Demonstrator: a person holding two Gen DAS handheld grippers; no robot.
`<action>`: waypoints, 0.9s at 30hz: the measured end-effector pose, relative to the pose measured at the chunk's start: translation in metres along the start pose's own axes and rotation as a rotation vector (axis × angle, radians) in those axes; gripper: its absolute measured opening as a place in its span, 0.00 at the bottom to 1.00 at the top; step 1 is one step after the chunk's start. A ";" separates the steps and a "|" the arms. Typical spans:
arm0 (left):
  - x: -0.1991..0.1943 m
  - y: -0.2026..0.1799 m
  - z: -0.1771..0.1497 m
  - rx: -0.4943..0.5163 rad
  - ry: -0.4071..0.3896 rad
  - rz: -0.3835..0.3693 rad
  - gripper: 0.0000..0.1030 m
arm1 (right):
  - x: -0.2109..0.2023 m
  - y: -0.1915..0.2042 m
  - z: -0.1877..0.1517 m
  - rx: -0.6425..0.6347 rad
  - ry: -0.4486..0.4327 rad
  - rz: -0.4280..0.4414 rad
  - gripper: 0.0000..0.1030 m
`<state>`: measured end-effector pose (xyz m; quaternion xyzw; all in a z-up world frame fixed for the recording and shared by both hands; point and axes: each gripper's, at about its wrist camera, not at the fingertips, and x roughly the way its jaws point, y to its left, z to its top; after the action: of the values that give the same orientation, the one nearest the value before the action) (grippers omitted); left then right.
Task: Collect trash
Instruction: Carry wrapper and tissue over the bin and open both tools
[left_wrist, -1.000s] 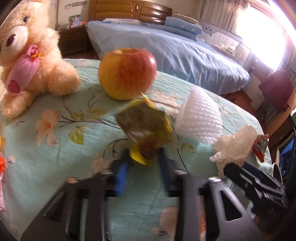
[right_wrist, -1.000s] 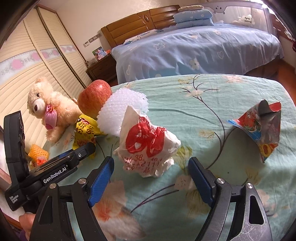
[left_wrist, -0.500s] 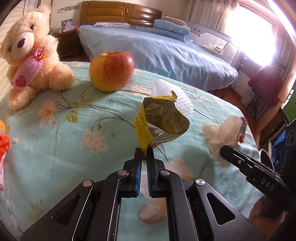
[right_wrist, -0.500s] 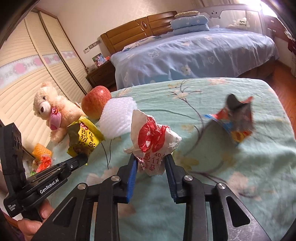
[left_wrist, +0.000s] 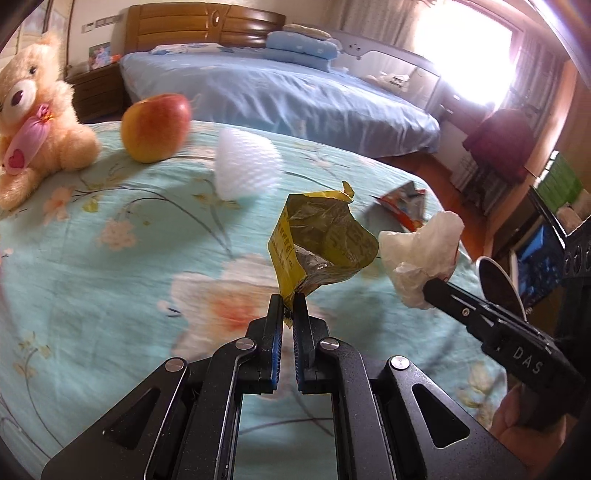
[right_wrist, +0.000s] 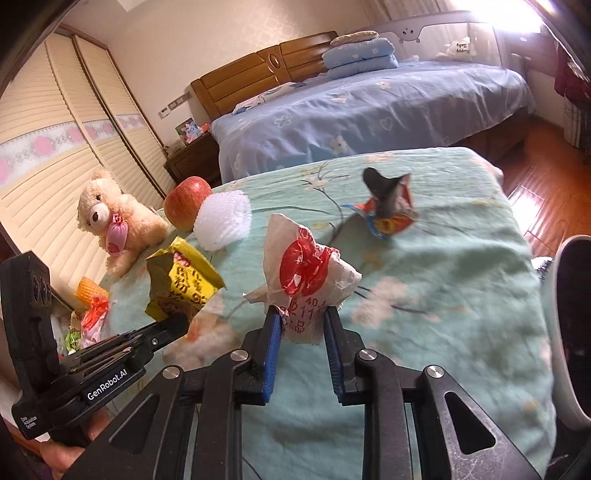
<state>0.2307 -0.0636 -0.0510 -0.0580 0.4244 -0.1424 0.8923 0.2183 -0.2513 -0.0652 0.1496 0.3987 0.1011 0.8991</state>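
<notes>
My left gripper (left_wrist: 289, 303) is shut on the bottom edge of a crumpled yellow snack wrapper (left_wrist: 321, 240), held up above the floral cloth; the same wrapper (right_wrist: 183, 282) shows at the left of the right wrist view. My right gripper (right_wrist: 300, 317) has its jaws closing on a crumpled white plastic bag with red print (right_wrist: 304, 269), which sits pinched between the blue pads; that bag (left_wrist: 424, 254) also hangs at the right of the left wrist view. A red and blue foil wrapper (right_wrist: 388, 210) lies on the cloth further back. A white foam fruit net (left_wrist: 245, 170) lies near the apple.
A red-yellow apple (left_wrist: 157, 127) and a teddy bear (left_wrist: 33, 118) sit at the back left of the teal floral tablecloth (left_wrist: 110, 266). More small wrappers (right_wrist: 90, 306) lie at the table's left edge. A white bin rim (right_wrist: 565, 332) stands at the right. A blue bed (right_wrist: 369, 107) is behind.
Both grippers closed on their items and lifted them off the cloth, drawing back toward the near side. The yellow wrapper and the white bag now hang in the jaws.
</notes>
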 end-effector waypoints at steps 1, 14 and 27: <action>-0.001 -0.003 -0.001 0.003 0.000 -0.006 0.05 | -0.004 -0.002 -0.002 0.002 -0.003 -0.002 0.21; -0.002 -0.054 -0.015 0.094 0.025 -0.072 0.05 | -0.045 -0.031 -0.022 0.050 -0.051 -0.043 0.20; 0.001 -0.105 -0.027 0.185 0.053 -0.128 0.05 | -0.079 -0.067 -0.039 0.101 -0.085 -0.099 0.20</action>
<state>0.1889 -0.1637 -0.0457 0.0011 0.4284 -0.2393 0.8713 0.1410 -0.3308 -0.0588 0.1789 0.3716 0.0298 0.9105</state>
